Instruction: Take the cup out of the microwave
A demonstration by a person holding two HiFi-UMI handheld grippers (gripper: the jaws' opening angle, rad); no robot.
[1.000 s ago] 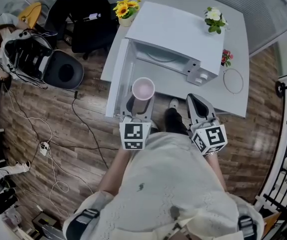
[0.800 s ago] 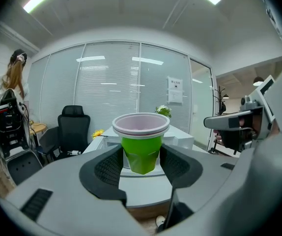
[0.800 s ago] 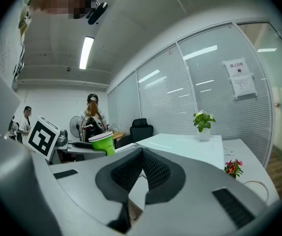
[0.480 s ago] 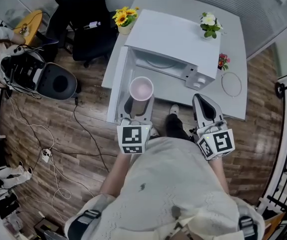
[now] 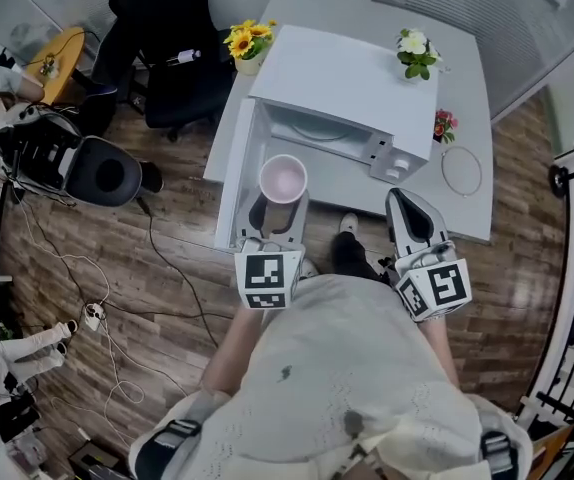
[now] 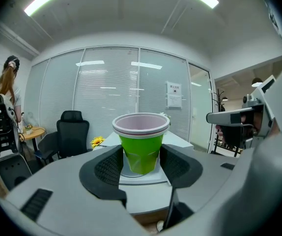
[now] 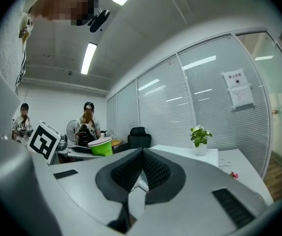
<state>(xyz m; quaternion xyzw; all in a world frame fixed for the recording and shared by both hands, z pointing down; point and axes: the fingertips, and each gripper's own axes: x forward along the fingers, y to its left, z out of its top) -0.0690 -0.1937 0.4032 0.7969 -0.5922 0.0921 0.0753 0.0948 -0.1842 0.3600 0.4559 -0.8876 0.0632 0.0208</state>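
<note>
Cup [image 5: 284,178] clamped in left tool [image 6: 141,165]; right tool [image 7: 142,155] closed, empty; open microwave [image 5: 352,73], sunflowers [image 5: 248,37] beyond.

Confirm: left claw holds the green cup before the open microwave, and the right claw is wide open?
Not quite: the right claw is shut and empty, as the right gripper view shows. The left claw does hold the green cup before the open microwave.

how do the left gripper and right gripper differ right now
The left gripper is shut on the green plastic cup with a pale pink inside; the right gripper holds nothing. The left gripper's jaws stand apart at the cup's sides; the right gripper's jaws are pressed together. Shared: both are grey and point toward the white table.
</note>
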